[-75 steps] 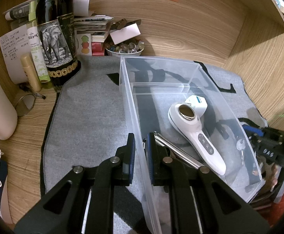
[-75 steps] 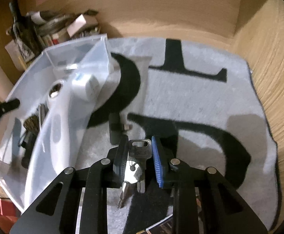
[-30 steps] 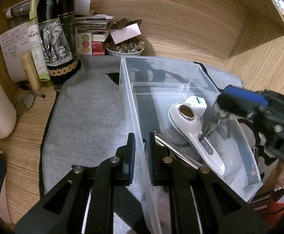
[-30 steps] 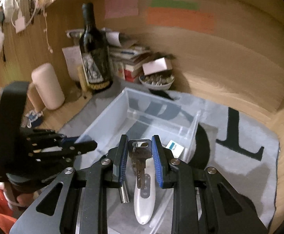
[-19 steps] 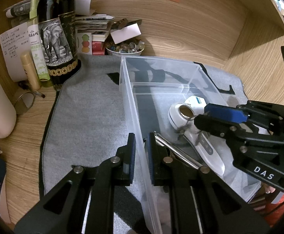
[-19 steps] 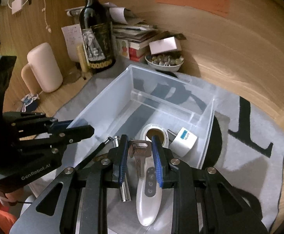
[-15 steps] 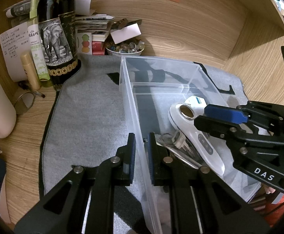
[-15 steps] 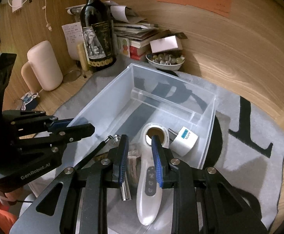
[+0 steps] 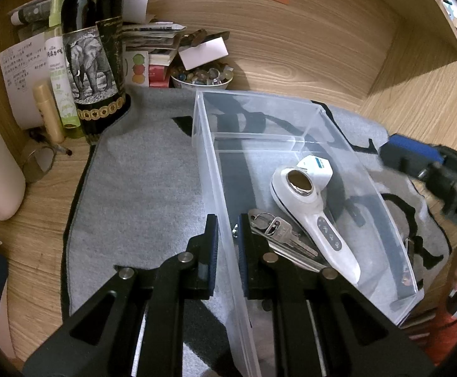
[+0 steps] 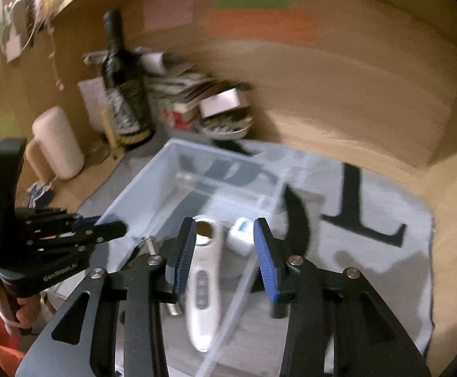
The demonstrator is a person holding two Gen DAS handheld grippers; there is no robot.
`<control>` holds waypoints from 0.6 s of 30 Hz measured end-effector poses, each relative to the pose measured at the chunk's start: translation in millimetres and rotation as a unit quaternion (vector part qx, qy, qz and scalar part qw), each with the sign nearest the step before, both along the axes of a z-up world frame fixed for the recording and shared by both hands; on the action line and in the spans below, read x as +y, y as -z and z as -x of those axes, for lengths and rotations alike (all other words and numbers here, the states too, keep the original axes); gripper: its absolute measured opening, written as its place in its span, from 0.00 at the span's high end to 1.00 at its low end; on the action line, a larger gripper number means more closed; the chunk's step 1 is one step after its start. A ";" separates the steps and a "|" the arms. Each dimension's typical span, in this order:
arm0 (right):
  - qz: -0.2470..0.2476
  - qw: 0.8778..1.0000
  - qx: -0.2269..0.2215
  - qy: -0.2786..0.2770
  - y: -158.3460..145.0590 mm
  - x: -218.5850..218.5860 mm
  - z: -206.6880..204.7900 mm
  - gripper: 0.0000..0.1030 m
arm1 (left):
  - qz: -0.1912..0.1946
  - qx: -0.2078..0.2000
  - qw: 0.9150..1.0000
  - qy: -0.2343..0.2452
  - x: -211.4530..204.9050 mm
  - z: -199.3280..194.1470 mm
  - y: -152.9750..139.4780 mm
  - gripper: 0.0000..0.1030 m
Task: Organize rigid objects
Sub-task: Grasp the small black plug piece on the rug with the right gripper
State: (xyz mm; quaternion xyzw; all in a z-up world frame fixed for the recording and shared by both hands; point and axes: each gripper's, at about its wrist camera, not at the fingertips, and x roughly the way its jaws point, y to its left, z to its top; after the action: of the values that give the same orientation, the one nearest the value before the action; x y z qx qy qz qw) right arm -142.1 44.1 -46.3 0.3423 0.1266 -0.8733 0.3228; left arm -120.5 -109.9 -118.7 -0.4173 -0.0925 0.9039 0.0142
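So the left gripper [image 9: 227,235] is pinching the bin [image 9: 216,169] wall while the right gripper [image 10: 223,245] is opening empty, keys [image 9: 275,229] dropped inside; probably grabbing another loose item next.

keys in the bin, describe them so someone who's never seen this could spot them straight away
Find the clear plastic bin on the grey mat. The keys lie on its floor, left of the white handheld device: the only metal bunch on a ring.

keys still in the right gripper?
No, the right gripper has nothing between its opening jaws; the keys lie in the clear bin.
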 end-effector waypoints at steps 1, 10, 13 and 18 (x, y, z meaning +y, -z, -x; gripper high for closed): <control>0.002 1.000 0.002 0.007 -1.7 4.7 1.1 0.65 | 0.000 0.000 1.000 0.000 -0.7 0.4 0.1 0.89; -0.007 0.997 -0.012 0.074 7.4 51.8 17.7 0.64 | -0.001 -0.001 1.000 -0.001 -2.1 1.6 1.1 0.89; -0.020 0.996 -0.036 0.081 26.2 58.2 23.2 0.64 | 0.000 -0.001 1.000 -0.002 -2.6 1.4 1.4 0.89; -0.027 0.993 -0.088 0.080 60.8 61.4 31.0 0.64 | -0.001 -0.004 1.000 -0.005 -3.5 1.8 1.3 0.89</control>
State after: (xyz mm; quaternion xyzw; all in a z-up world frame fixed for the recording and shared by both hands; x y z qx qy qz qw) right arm -173.2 105.5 -107.1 0.4357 0.0937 -0.8589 0.2524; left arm -122.3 -113.4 -120.1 -0.4208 -0.0958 0.9020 0.0103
